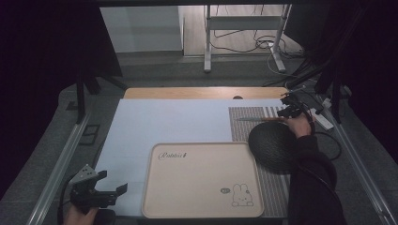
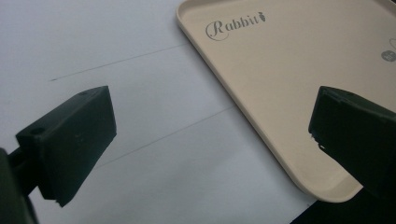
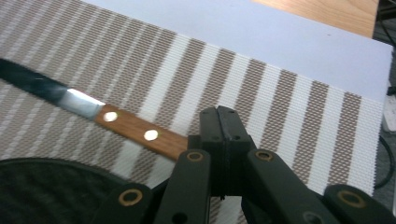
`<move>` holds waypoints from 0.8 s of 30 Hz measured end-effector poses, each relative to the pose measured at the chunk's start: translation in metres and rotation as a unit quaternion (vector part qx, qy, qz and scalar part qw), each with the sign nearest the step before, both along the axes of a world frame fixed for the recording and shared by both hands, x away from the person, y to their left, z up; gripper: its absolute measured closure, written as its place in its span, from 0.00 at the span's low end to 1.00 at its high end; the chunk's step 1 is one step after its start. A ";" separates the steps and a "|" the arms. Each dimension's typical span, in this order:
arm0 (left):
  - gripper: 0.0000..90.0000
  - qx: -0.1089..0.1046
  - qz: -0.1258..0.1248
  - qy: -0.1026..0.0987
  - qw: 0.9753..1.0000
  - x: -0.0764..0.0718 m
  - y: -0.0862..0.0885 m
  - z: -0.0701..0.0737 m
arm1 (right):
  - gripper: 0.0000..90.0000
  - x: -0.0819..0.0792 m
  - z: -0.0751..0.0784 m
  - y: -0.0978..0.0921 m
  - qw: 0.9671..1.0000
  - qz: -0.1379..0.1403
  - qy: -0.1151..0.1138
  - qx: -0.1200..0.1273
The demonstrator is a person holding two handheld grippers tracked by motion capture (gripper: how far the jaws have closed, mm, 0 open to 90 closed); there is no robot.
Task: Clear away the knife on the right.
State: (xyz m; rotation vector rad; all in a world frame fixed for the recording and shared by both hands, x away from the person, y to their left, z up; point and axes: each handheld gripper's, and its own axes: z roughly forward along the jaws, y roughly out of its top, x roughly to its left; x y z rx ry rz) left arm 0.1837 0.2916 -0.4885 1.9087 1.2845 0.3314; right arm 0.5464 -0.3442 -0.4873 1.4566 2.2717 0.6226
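The right gripper (image 1: 287, 111) is at the upper right of the high view, above the striped mat (image 1: 256, 123). Its jaws are pressed together on the end of the knife's (image 3: 93, 112) wooden handle. The blade points to the left over the mat, near the mat's far edge. A dark round mat (image 1: 273, 146) lies just below it. The left gripper (image 1: 96, 190) is at the lower left, its jaws wide apart and holding nothing, beside the left edge of the tray (image 1: 202, 180). The white sheet (image 1: 169, 122) between them is free
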 end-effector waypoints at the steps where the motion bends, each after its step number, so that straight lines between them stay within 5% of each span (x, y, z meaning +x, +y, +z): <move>1: 0.01 0.000 0.001 0.000 1.000 0.000 0.000 0.000 | 1.00 0.001 -0.002 -0.001 1.000 -0.001 0.002 -0.001; 6: 0.01 0.001 0.001 0.000 1.000 -0.001 0.000 0.000 | 1.00 0.001 -0.012 -0.009 1.000 -0.004 0.017 -0.006; 17: 0.01 0.005 0.001 0.001 1.000 0.000 -0.001 0.000 | 1.00 -0.010 -0.007 -0.021 0.997 0.014 0.070 0.028; 24: 0.01 0.005 0.001 0.001 1.000 0.000 -0.001 0.000 | 0.97 -0.011 -0.005 -0.020 0.997 0.016 0.073 0.025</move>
